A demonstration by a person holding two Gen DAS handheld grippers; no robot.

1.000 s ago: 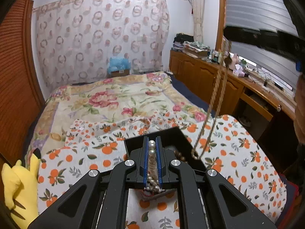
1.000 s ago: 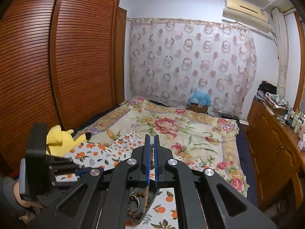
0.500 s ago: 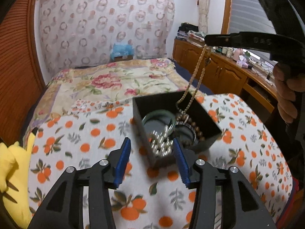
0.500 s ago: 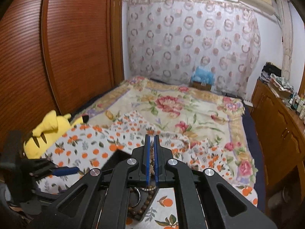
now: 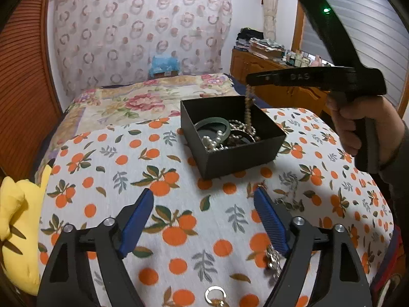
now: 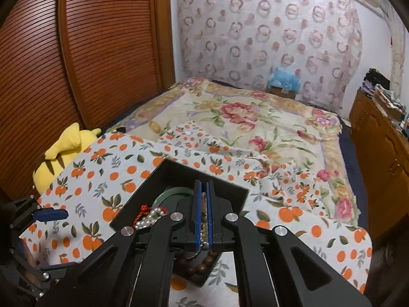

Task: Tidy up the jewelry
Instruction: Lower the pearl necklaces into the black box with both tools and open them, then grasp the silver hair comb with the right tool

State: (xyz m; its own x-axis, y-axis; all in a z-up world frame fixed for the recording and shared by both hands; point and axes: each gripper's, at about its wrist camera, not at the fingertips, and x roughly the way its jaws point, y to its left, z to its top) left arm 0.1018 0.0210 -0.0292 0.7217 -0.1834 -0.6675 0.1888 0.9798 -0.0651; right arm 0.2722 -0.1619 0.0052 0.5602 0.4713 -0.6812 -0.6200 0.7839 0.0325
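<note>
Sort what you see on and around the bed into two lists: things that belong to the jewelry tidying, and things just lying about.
Part of the job:
- black box
- bead strand pinched in the right gripper
- pearls and green bangle in the box
- loose ring on the cloth
- left gripper, open

Lying about:
- yellow plush toy
- blue bag
- floral bedspread
</note>
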